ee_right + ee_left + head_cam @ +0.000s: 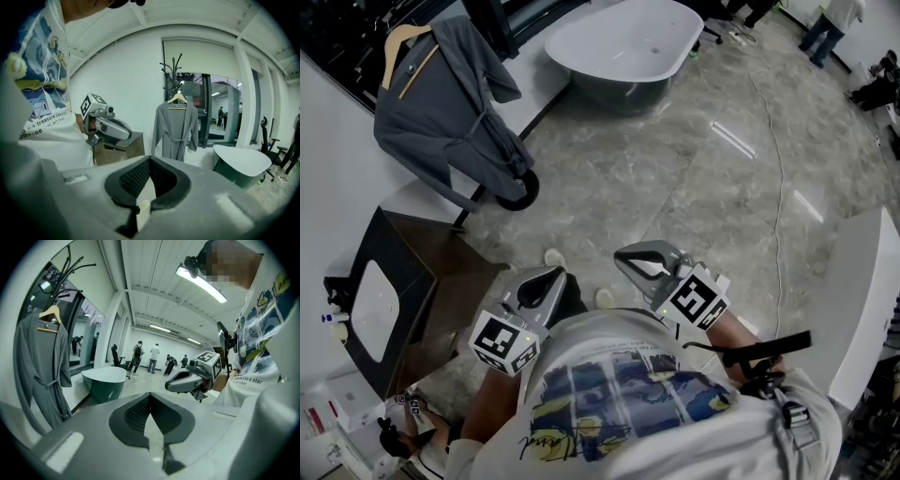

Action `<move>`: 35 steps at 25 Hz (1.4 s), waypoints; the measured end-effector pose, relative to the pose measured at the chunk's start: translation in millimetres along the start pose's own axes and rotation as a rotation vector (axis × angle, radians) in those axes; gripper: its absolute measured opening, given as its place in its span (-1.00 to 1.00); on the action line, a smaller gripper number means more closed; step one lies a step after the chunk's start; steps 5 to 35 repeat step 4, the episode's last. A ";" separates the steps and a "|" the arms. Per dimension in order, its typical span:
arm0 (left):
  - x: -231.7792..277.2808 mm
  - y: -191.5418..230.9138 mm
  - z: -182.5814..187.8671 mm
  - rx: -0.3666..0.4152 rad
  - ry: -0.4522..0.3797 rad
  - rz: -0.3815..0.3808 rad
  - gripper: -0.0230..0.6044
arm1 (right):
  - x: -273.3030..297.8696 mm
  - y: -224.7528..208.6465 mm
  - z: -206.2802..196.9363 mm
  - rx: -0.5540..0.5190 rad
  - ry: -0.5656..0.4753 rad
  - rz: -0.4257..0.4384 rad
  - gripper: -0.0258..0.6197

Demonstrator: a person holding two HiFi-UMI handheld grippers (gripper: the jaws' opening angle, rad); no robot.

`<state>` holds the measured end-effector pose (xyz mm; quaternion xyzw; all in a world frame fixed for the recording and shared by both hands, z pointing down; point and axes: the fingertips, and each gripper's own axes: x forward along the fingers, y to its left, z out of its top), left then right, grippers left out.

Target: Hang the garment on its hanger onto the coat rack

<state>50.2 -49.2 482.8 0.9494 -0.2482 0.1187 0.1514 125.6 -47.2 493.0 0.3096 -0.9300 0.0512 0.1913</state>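
A grey robe point(441, 108) hangs on a wooden hanger point(397, 44) from the black coat rack point(518, 190) at the far left. It also shows in the left gripper view as the robe point(40, 366) under the rack's hooks point(70, 268), and in the right gripper view as the robe point(176, 129) on its hanger point(177, 98). My left gripper point(540, 286) and right gripper point(643, 259) are both held close to my chest, well away from the rack. Each is shut with nothing between its jaws. Neither touches the garment.
A white bathtub point(623, 42) stands at the back. A dark cabinet point(403, 291) with a white basin stands at the left below the rack. A white table edge point(862, 300) lies at the right. A cable point(780, 178) runs over the marble floor. Several people point(152, 357) stand far off.
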 end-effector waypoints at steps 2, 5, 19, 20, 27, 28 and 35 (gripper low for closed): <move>2.9 1.9 -5.0 -0.010 0.008 -0.011 -0.92 | -0.2 0.5 -4.0 0.005 0.006 -0.006 -0.92; 6.0 3.6 -9.5 -0.018 0.020 -0.024 -0.92 | -0.9 0.3 -8.2 0.015 0.012 -0.016 -0.92; 6.0 3.6 -9.5 -0.018 0.020 -0.024 -0.92 | -0.9 0.3 -8.2 0.015 0.012 -0.016 -0.92; 6.0 3.6 -9.5 -0.018 0.020 -0.024 -0.92 | -0.9 0.3 -8.2 0.015 0.012 -0.016 -0.92; 6.0 3.6 -9.5 -0.018 0.020 -0.024 -0.92 | -0.9 0.3 -8.2 0.015 0.012 -0.016 -0.92; 6.0 3.6 -9.5 -0.018 0.020 -0.024 -0.92 | -0.9 0.3 -8.2 0.015 0.012 -0.016 -0.92; 6.0 3.6 -9.5 -0.018 0.020 -0.024 -0.92 | -0.9 0.3 -8.2 0.015 0.012 -0.016 -0.92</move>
